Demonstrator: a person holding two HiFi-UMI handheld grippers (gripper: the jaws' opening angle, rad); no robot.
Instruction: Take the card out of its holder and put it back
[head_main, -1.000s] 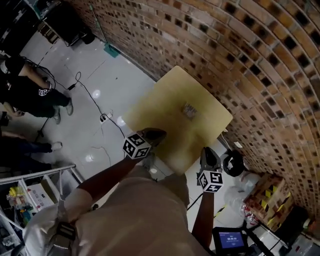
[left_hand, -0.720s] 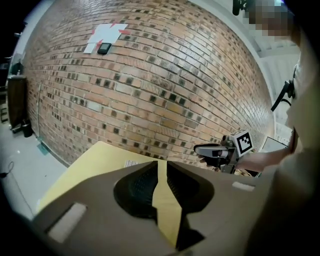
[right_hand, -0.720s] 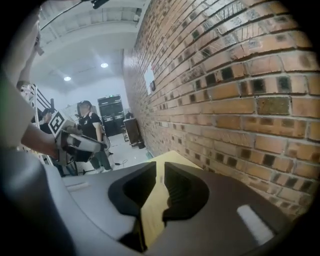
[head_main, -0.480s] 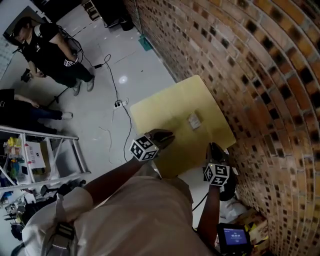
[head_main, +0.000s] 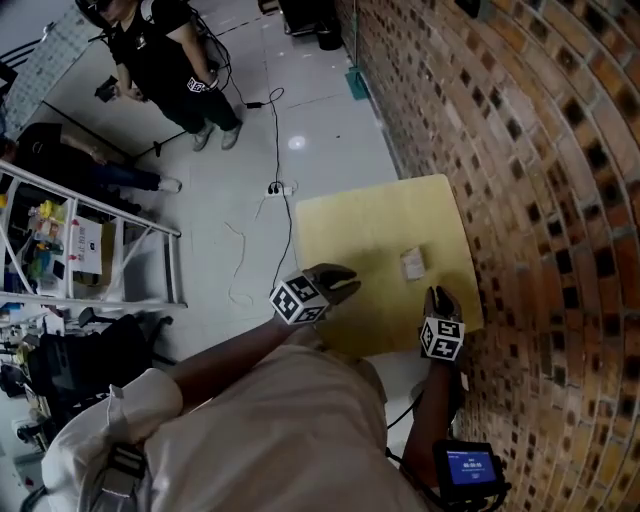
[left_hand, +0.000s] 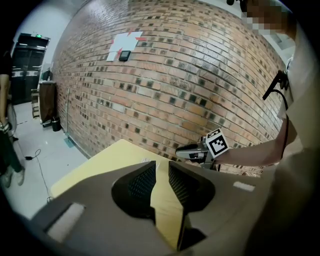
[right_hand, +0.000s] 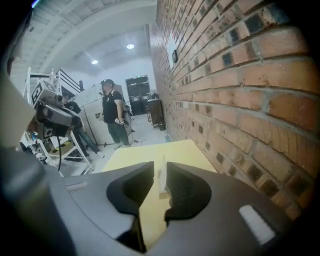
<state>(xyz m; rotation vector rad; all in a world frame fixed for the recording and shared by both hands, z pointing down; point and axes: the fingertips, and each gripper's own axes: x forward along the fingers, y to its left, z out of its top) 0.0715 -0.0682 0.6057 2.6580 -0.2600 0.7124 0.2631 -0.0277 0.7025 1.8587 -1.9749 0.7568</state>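
A small pale card stands upright in its holder (head_main: 413, 263) on the yellow table (head_main: 370, 225), near the brick wall. In the right gripper view the card (right_hand: 162, 174) rises from its base farther along the table, in line with the gap between my jaws. My right gripper (head_main: 437, 294) (right_hand: 159, 172) is at the table's near edge, just short of the card. It is open, its jaws have just been opening, and nothing is between them. My left gripper (head_main: 345, 281) (left_hand: 161, 167) hovers over the near left part of the table, open and empty, its jaws also just opened.
A brick wall (head_main: 540, 170) runs along the table's right side. People (head_main: 170, 60) stand on the grey floor at the far left, beside a metal rack (head_main: 90, 250) and loose cables (head_main: 275, 190). A small screen device (head_main: 468, 467) sits at the bottom right.
My right gripper has come forward and down from below the table's edge to its near right edge, closer to the card. The left gripper has stayed near the table's left edge.
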